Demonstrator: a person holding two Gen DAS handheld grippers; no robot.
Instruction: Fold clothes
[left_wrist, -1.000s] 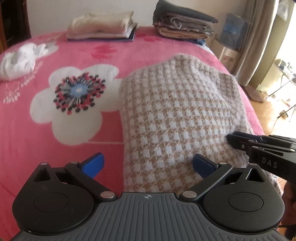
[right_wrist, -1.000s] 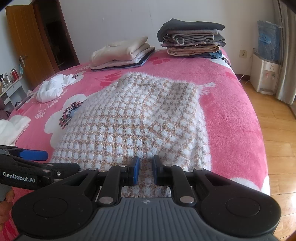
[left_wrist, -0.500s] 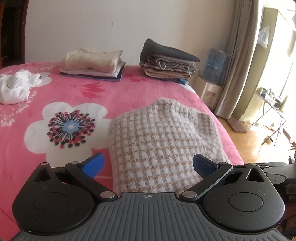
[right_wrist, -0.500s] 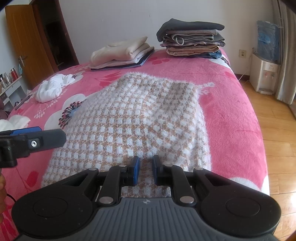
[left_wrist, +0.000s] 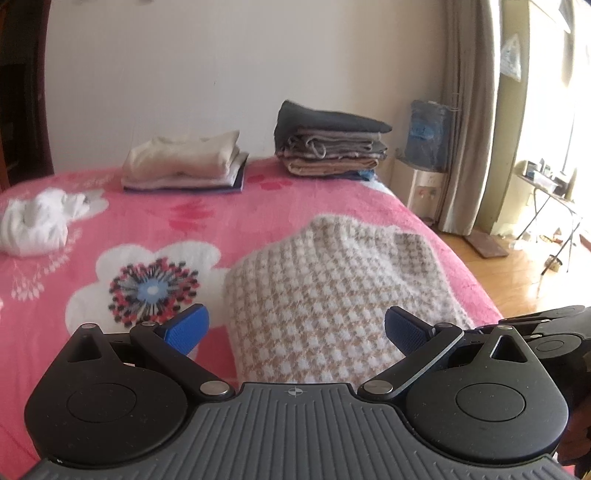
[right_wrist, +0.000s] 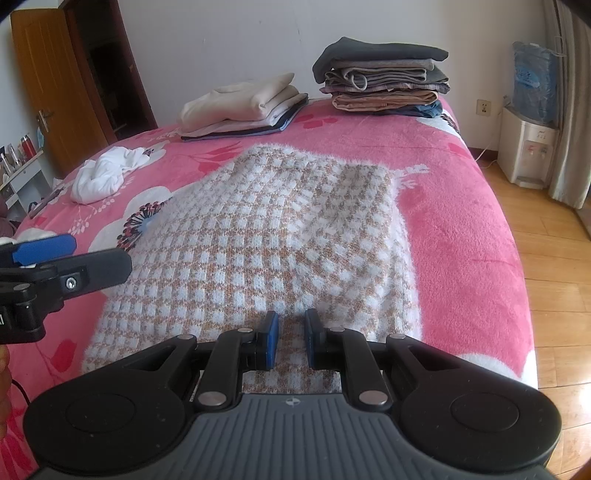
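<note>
checked sweater (right_wrist: 255, 236) flat on pink bed (right_wrist: 458, 229). right gripper (right_wrist: 290, 341) narrow, near hem, grip unclear. left gripper (left_wrist: 293, 328) wide, empty: lower to left hem, pinch both layers.

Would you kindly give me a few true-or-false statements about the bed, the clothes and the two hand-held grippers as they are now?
1. The checked sweater lies on the pink floral blanket. True.
2. The left hand-held gripper is clamped on the sweater. False: its jaws stand wide open.
3. Two stacks of folded clothes, one pale and one dark, sit at the far end. True.
4. The crumpled white garment lies on top of the sweater. False: it lies apart, on the blanket.
5. The right hand-held gripper has wide-open jaws. False: they are narrowly apart.
</note>
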